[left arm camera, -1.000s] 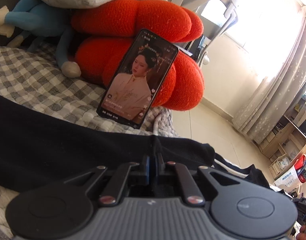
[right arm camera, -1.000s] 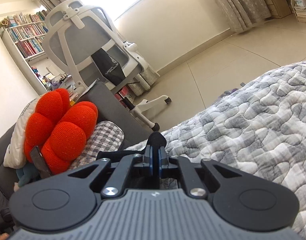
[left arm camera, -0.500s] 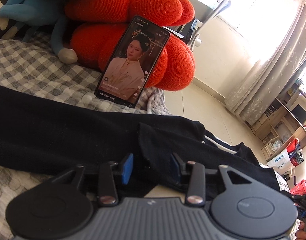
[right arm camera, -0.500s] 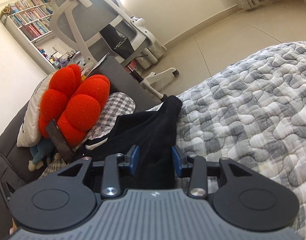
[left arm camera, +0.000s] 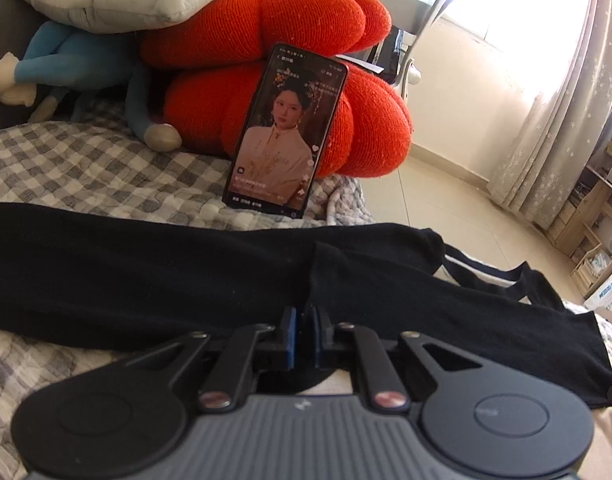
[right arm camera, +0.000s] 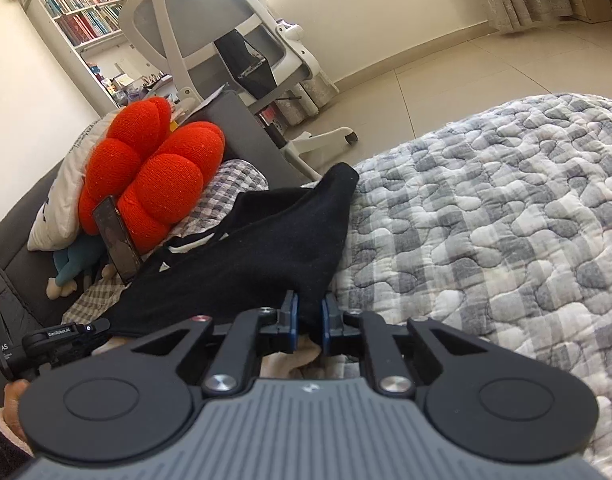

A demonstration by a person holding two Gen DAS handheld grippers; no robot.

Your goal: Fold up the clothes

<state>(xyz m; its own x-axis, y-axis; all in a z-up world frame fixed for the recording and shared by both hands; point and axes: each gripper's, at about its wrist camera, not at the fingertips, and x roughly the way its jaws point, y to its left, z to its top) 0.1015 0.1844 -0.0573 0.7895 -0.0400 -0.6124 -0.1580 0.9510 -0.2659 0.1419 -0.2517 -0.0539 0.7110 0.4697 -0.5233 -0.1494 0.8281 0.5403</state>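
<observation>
Spread over the checked quilt (right arm camera: 506, 216), the black garment (left arm camera: 146, 272) looked light and floppy, best pinched at its near hem, where the left gripper (left arm camera: 303, 330) and right gripper (right arm camera: 308, 322) were closing on it.

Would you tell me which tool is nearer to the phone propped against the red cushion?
Left. The left tool is closing on the black garment straight before the phone; the right tool, also closing on it, sits farther along.
</observation>
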